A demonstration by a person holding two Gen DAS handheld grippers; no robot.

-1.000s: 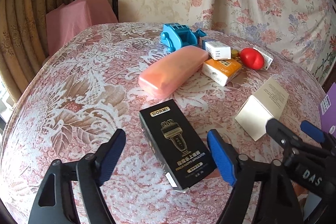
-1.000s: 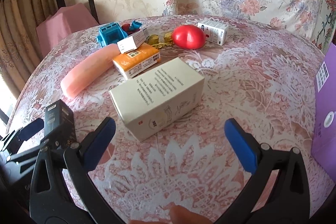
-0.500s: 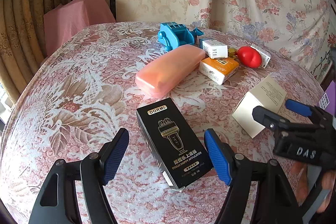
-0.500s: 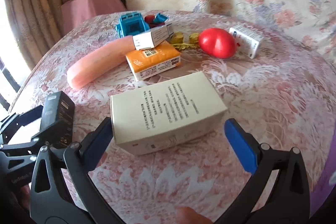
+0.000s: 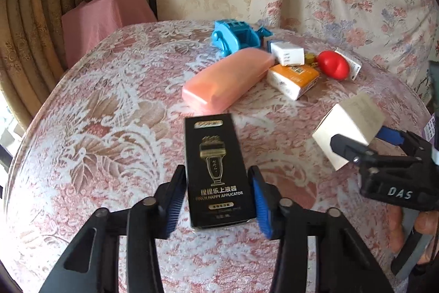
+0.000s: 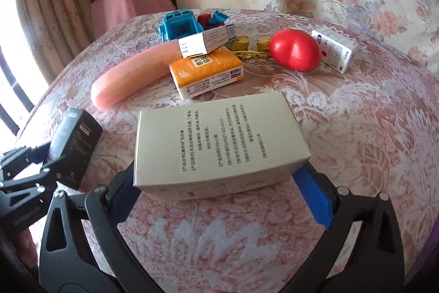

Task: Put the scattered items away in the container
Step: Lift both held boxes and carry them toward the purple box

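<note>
A black applicator box (image 5: pixel 216 169) lies on the floral tablecloth. My left gripper (image 5: pixel 216 199) is closing on it, and both blue pads touch its long sides near the close end. The same box (image 6: pixel 74 144) shows at the left of the right wrist view, with the left gripper (image 6: pixel 41 161) on it. A white carton (image 6: pixel 219 144) lies between the fingers of my right gripper (image 6: pixel 219 183), whose jaws stand wide with the pads at the carton's near corners. In the left wrist view the right gripper (image 5: pixel 362 139) straddles that carton (image 5: pixel 348 128).
Further back lie a pink case (image 5: pixel 227 81), a blue toy (image 5: pixel 236 36), an orange tissue pack (image 5: pixel 293 78), a red egg (image 5: pixel 333 65), small white boxes (image 6: pixel 334 50) and gold pieces (image 6: pixel 247 45). A purple object (image 5: pixel 432 128) shows at the right edge. A hand (image 5: pixel 406 227) holds the right gripper.
The left jaws came together onto the black box, which turned straight between them. The right gripper moved forward, so the white carton now sits between its fingers.
</note>
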